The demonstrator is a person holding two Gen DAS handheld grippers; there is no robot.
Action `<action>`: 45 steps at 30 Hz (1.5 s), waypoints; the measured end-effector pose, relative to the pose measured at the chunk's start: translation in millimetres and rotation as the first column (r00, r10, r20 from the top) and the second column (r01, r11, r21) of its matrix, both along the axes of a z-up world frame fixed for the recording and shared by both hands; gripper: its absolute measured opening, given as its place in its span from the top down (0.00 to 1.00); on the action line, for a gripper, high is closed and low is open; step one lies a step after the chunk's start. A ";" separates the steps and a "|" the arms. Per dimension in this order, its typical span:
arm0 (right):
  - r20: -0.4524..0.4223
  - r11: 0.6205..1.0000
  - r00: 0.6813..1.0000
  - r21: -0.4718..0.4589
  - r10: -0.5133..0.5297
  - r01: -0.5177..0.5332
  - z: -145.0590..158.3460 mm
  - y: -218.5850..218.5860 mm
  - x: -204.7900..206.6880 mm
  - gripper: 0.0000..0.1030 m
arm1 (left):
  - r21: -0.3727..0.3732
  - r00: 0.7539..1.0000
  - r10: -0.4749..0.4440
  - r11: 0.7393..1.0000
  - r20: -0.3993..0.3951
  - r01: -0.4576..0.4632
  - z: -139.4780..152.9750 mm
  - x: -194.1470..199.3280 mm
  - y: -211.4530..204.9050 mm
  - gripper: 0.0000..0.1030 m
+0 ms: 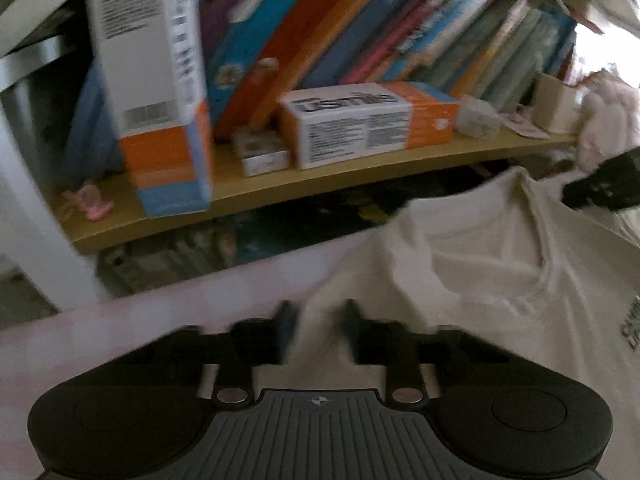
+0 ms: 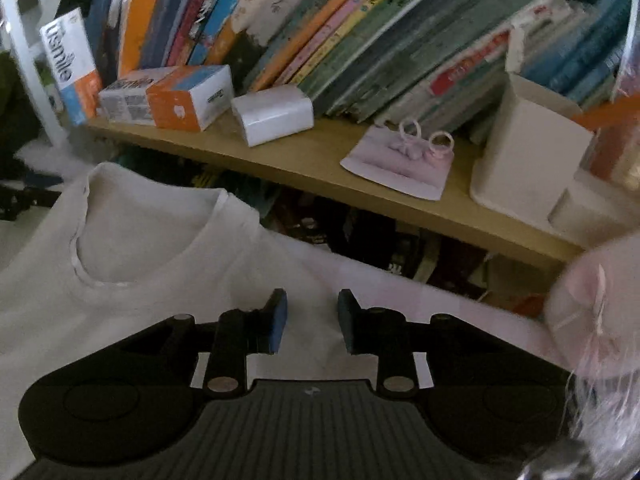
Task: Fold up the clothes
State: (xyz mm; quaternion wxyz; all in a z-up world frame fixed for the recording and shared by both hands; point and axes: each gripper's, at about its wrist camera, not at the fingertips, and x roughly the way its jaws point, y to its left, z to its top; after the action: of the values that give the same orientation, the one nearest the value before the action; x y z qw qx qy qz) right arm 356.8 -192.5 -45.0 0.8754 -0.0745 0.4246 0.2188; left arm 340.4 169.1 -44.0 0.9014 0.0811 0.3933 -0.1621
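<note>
- The left gripper point(image 1: 318, 330) has its two fingers apart, and the edge of the white T-shirt point(image 1: 500, 280) sits between them. The picture is too blurry to tell if they pinch it.
- The right gripper point(image 2: 312, 322) is wide open above the shirt's shoulder, holding nothing.
- The T-shirt point(image 2: 132, 256) lies flat on a pale surface point(image 2: 440, 304), its neck hole pointing at a wooden shelf point(image 2: 320, 160).
- Leaning books point(image 2: 360, 32) and small boxes point(image 2: 188, 96) fill the shelf.

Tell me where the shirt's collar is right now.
The collar lies left of the right gripper in the right wrist view, toward the shelf; in the left view it's right of the left gripper.
</note>
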 end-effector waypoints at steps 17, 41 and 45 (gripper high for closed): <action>0.109 0.972 0.970 -0.067 -0.218 0.226 -3.7 2.5 11.4 0.99 | 0.133 0.997 0.020 0.991 0.074 -0.030 -0.7 24.1 -43.8 0.93; 0.040 0.928 0.928 -0.019 -0.371 0.372 33.8 -35.6 -242.3 0.45 | 0.015 0.911 0.407 0.912 0.071 -0.409 35.5 -268.4 -2.1 0.45; 0.035 0.901 0.901 -0.037 -0.432 0.433 27.8 -45.0 -273.4 0.44 | 0.011 0.886 0.462 0.887 0.036 -0.463 25.7 -281.3 12.3 0.45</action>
State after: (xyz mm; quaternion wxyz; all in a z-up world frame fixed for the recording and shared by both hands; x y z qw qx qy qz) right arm 83.4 -237.5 -17.1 0.9057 -0.0004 0.4239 0.0090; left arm 59.1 181.4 -18.4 0.9195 -0.0036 0.3882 0.0622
